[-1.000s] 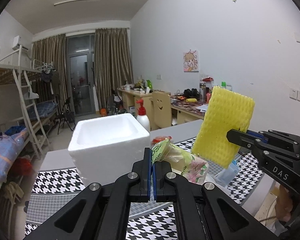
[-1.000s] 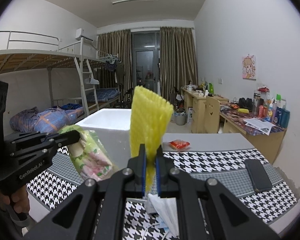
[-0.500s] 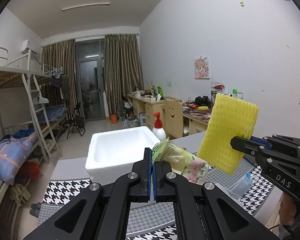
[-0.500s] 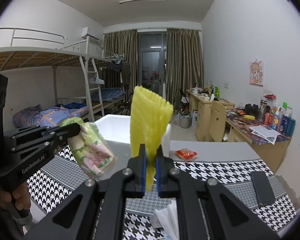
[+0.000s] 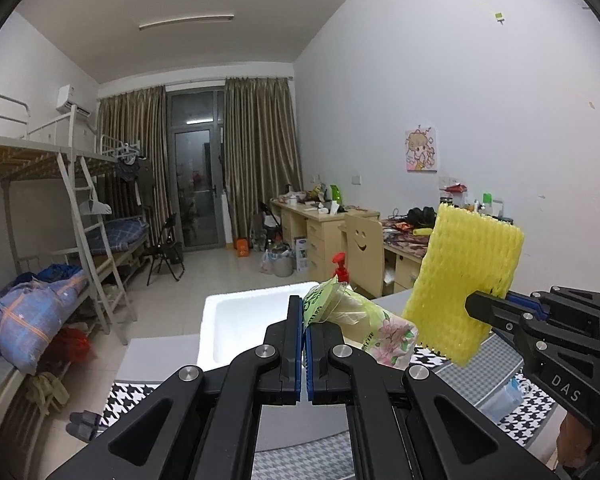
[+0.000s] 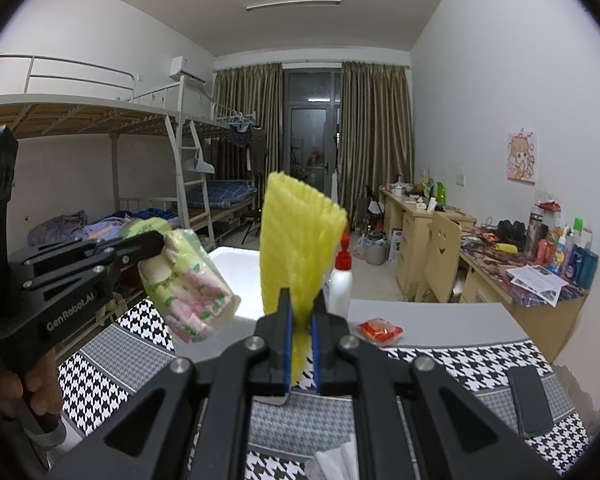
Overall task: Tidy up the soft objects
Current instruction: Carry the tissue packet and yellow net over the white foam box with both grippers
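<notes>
A dorm room fills the background: a bunk bed at the left of both views, brown curtains at centre, wooden desks along the right wall, and in the foreground a table under a black-and-white houndstooth cloth.

The left gripper is clamped on the crimped green end of a soft plastic-wrapped tissue pack with a pink floral print, which hangs in the air right of centre in the left wrist view. The right gripper pinches the lower edge of a yellow foam net sleeve, standing upright at mid-frame in its own camera. Both soft items are lifted clear of the table, side by side and apart.

Behind them, at lower centre, sits an open white styrofoam box — by my reading the place they belong. A white bottle with a red pump top stands just beside it, and a small red packet and dark phone lie on the cloth.

The step in hand looks like carrying both items toward the box. Next, each gripper needs to reach over the rim, lower slightly, then let go — the bottle beside the box could be knocked.
</notes>
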The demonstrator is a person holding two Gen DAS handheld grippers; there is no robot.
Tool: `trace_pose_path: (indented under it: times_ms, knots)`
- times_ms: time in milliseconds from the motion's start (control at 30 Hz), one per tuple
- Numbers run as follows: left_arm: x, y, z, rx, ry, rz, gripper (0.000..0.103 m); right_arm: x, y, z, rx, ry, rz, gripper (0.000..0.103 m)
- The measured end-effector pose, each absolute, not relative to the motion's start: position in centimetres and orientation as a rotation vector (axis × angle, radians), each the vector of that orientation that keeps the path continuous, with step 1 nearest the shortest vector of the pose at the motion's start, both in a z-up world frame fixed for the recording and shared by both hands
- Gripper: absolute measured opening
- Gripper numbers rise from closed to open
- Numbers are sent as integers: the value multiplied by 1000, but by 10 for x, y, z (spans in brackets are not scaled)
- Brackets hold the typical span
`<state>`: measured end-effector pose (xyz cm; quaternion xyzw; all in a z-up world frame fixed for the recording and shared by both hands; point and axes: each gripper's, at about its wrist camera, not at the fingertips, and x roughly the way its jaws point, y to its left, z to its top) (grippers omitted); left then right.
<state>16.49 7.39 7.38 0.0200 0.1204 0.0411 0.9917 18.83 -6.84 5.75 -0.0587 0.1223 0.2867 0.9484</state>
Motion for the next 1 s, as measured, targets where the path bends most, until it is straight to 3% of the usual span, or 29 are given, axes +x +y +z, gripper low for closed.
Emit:
trace_pose_path:
  times_ms: [1000]
  knots:
    - [211,101,88,16,275,191,1,226,-29,75,-143,306,609,10]
